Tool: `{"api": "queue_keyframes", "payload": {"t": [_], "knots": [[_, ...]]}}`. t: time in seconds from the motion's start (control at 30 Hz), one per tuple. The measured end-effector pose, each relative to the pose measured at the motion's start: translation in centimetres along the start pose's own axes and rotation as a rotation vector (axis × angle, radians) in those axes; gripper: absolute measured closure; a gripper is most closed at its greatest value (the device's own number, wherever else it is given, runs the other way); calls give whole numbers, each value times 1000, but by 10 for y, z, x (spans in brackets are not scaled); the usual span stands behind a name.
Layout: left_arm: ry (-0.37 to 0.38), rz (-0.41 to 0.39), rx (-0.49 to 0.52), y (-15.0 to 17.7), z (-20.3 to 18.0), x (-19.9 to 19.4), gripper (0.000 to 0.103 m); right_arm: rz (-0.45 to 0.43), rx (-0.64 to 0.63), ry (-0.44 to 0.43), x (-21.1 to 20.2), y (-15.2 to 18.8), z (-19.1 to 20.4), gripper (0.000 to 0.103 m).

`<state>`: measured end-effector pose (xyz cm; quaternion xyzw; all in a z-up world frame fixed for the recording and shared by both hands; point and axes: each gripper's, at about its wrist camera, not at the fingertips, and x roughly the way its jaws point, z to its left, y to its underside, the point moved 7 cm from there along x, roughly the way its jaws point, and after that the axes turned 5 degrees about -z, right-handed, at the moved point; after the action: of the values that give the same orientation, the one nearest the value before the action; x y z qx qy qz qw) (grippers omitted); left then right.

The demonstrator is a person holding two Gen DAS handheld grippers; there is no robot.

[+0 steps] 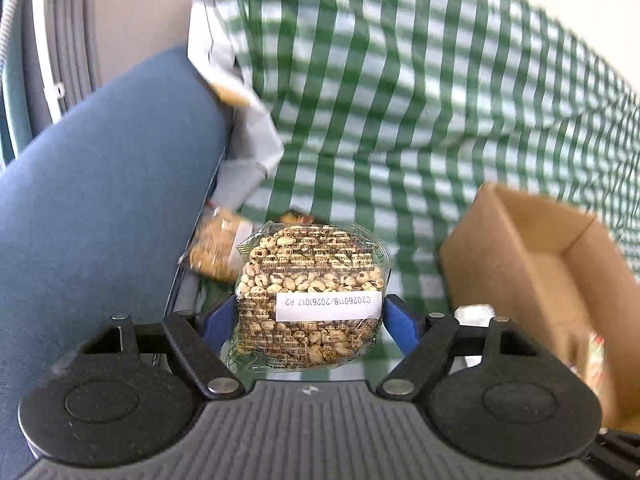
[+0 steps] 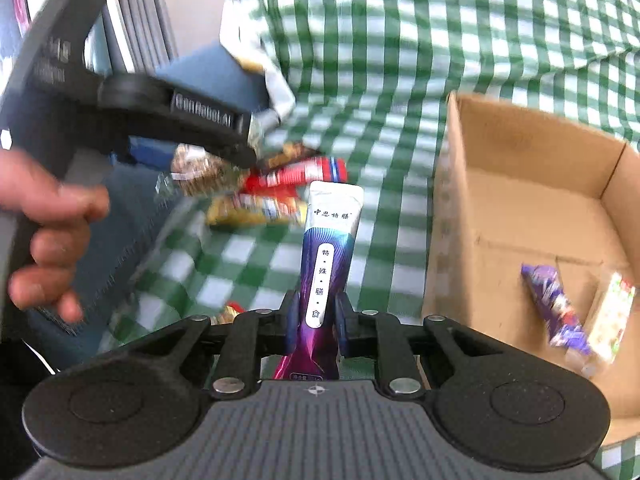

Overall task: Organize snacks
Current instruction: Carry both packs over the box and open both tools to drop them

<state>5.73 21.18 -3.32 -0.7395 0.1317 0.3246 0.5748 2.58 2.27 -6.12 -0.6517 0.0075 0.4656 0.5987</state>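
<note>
My left gripper [image 1: 312,320] is shut on a clear pack of puffed grain cake [image 1: 312,292] with a white date label, held above the green checked cloth [image 1: 380,100]. It also shows in the right wrist view [image 2: 208,172], held by the left gripper [image 2: 224,148]. My right gripper [image 2: 316,320] is shut on a purple and white stick sachet [image 2: 326,256], which stands upright between the fingers. An open cardboard box [image 2: 452,200] lies to the right; it holds a purple wrapped snack [image 2: 556,308] and a light wrapped snack [image 2: 608,316].
Loose snacks lie on the cloth ahead: a red bar [image 2: 296,174], a yellow pack [image 2: 256,210] and a brown one [image 2: 288,152]. A blue cushion [image 1: 100,200] borders the cloth on the left. A silvery bag [image 1: 240,112] lies at its edge. The box also shows in the left wrist view [image 1: 476,256].
</note>
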Motion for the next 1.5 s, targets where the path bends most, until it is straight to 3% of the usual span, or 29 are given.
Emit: {"api": "queue_keyframes", "payload": {"t": [0.1, 0.23, 0.4, 0.6, 0.8, 1.17, 1.5], "knots": [[11, -69, -6, -8, -12, -16, 20, -73, 24, -25, -25, -27, -9, 83], [46, -144, -7, -14, -36, -36, 20, -233, 26, -51, -61, -63, -34, 83], [108, -203, 37, -12, -72, -51, 20, -389, -74, 0, -86, -80, -86, 83], [153, -231, 104, -4, -111, -52, 20, -353, 30, 113, -89, -51, -142, 83], [200, -261, 159, 4, -135, -52, 20, -369, 2, 168, -99, -39, -148, 83], [257, -286, 255, 16, -177, -51, 20, -354, 88, 255, -120, -23, -181, 83], [324, -305, 345, 33, -210, -56, 20, -363, 121, 283, -122, -20, -188, 83]]}}
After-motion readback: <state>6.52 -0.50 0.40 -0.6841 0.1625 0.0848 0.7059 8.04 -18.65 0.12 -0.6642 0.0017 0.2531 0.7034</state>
